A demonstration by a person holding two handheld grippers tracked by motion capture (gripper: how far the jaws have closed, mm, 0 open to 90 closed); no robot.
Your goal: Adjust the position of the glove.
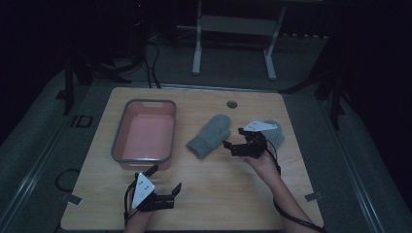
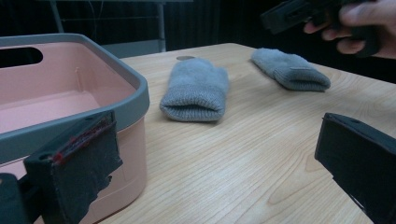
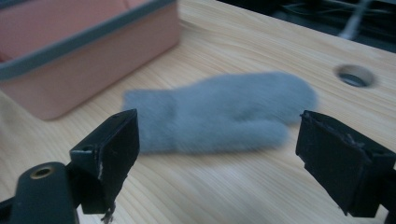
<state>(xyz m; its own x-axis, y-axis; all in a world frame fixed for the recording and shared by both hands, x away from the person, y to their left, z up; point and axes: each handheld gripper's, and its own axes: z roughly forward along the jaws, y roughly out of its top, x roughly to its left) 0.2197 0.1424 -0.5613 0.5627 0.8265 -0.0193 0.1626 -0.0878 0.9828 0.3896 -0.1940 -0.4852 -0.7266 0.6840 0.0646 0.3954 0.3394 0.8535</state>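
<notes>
Nearest the person, at about six o'clock on the wooden table (image 1: 218, 194), the left gripper (image 1: 166, 180) rests low over the bare wood with its jaws spread wide and nothing between them. In the left gripper view its two black jaws frame open tabletop, one of them just beside the near corner of the pink bin (image 2: 70, 93).

That pink bin (image 1: 145, 131), grey-rimmed and with nothing visible inside, sits at about nine o'clock from the table's middle, its long side running away from the person.

Farther in, at about three o'clock, the right gripper (image 1: 234, 140) is held above the table in the person's right hand (image 1: 265, 162), pointed toward nine o'clock. Its jaws also stand wide apart and hold nothing. In the right gripper view the near grey mitten (image 3: 219, 114) lies flat on the wood beyond the spread jaws and apart from them, thumb toward the gripper, somewhat blurred.

In the high view this mitten (image 1: 210, 136) lies near the table's centre, between the bin and the right gripper, its cuff toward seven o'clock and apart from the bin. A second grey mitten (image 1: 277, 136) lies at three o'clock, partly hidden behind the right gripper; the left gripper view shows it (image 2: 289, 70) flat on the table, well apart from the first, below the raised right hand.

Beyond both, toward twelve o'clock, a round cable hole (image 1: 231, 104) is set in the tabletop.
</notes>
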